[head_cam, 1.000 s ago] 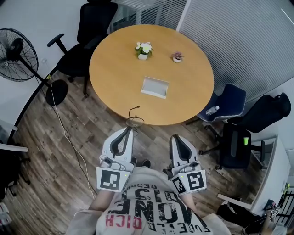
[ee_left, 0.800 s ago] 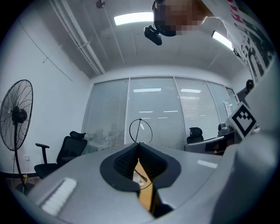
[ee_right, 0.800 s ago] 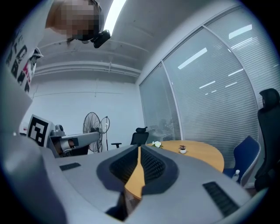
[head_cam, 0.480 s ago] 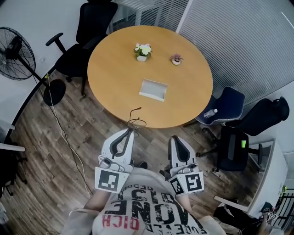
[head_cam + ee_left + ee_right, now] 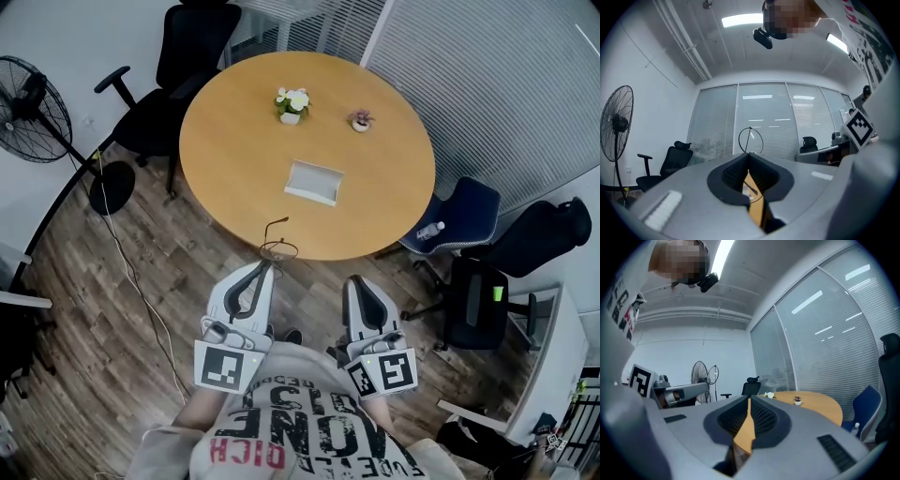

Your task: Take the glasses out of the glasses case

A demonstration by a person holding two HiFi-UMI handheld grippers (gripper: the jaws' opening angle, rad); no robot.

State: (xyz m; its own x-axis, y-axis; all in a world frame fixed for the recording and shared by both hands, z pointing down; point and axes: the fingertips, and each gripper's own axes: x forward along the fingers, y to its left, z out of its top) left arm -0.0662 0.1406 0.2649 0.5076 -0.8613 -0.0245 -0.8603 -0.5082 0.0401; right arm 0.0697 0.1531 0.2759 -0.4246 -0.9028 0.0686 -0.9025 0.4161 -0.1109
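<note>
Standing with a printed T-shirt (image 5: 286, 436) at the bottom of the head view, the person holds both tools level and side by side above the dark wood-plank floor (image 5: 141, 281), just where they were a second ago. The left gripper (image 5: 269, 265) has its jaws pressed together on the thin black wire-framed glasses (image 5: 278, 248); in the left gripper view one round lens rim (image 5: 750, 139) stands up beyond the left gripper's (image 5: 748, 157) tips, and a slim temple runs down through the slit between the pads. This pinch looks the same as in the earlier frames. The right gripper (image 5: 358, 279) is pressed together with nothing between its jaws, and its own view shows the right gripper's (image 5: 749, 400) ribbed pads meeting along one line. The glasses hang at the near edge of the round light-wood table (image 5: 234, 141), out of the white rectangular glasses case (image 5: 314, 181), which lies near the table's middle and well apart from them. Beyond the case stand a small white pot of pale flowers (image 5: 292, 103) and a smaller pot with a pink plant (image 5: 361, 119). Table, case and pots all sit slightly further left in the head view than a second ago, though none has shifted on the tabletop. A black office chair (image 5: 183, 61) stands behind the table.
</note>
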